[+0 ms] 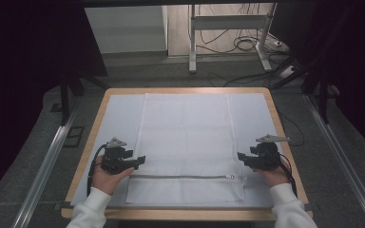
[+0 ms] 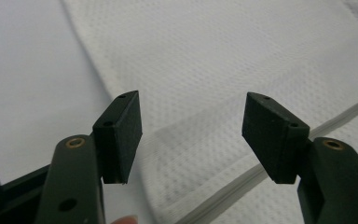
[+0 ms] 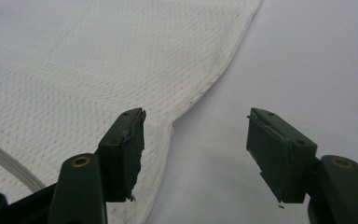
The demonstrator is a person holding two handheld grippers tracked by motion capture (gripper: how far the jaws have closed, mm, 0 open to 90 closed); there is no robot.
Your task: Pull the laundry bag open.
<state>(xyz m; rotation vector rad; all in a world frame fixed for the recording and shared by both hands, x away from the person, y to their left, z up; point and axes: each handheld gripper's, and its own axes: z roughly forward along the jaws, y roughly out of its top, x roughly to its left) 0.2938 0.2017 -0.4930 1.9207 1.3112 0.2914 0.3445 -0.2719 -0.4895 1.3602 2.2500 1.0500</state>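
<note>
A white mesh laundry bag (image 1: pixel 186 142) is lying flat across the middle of the tabletop (image 1: pixel 119 114), its zipper (image 1: pixel 180 176) running near the front edge. The left gripper (image 1: pixel 140 160) and right gripper (image 1: pixel 241 156) are flanking it, both gaping, empty.

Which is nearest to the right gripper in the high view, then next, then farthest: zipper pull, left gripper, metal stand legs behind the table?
From the right gripper:
1. Zipper pull, just below and inward, at the zipper's right end on the mesh bag.
2. Left gripper, across the bag at its left edge.
3. Metal stand legs, on the floor beyond the table's far edge.
</note>
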